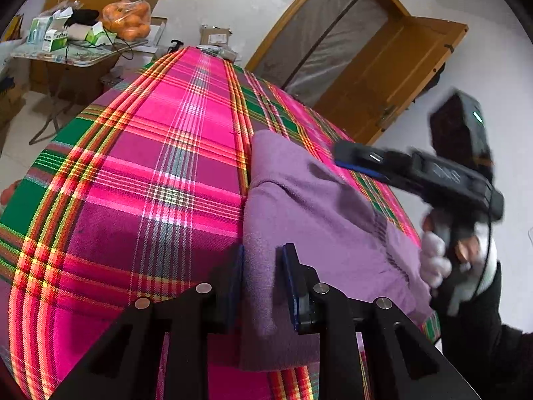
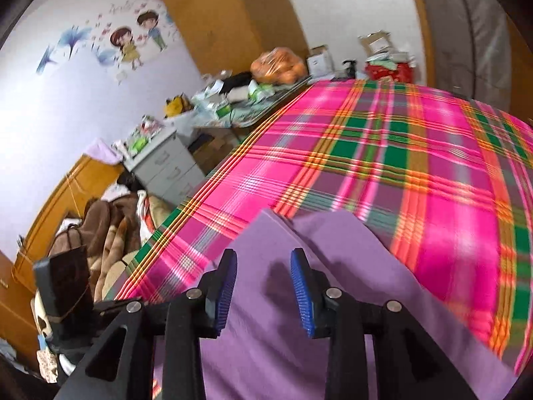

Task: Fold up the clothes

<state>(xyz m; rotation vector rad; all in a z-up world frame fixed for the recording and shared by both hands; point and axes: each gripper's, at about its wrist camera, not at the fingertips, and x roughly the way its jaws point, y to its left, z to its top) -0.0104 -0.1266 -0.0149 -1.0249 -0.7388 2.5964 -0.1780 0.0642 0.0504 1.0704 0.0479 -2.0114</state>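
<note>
The purple garment (image 1: pixel 316 220) lies on a bright pink plaid cloth (image 1: pixel 150 166) that covers the table, near the edge closest to the person. It looks soft and thick, and it is already folded over at least once.

The left gripper (image 1: pixel 261 266) has a fold of the purple garment between its two fingers. The pads look like they pinch that fold. The rest of the garment stretches away in front of the fingers and off to their right side.

The right gripper (image 2: pixel 263 280) hangs above the garment with its fingers spread apart. Nothing sits between them. Purple fabric fills the view under and in front of these fingers, and the plaid cloth lies beyond them. A hand in a white glove (image 1: pixel 439 260) carries this gripper.

The step now seems to be getting a second hold for the next fold. To do it well, the left fingers should hold their fold tight so it does not slip. The right fingers should come down over an edge or corner, grab all the layers there, and then close. Both should lift evenly so the garment stays flat and smooth.
</note>
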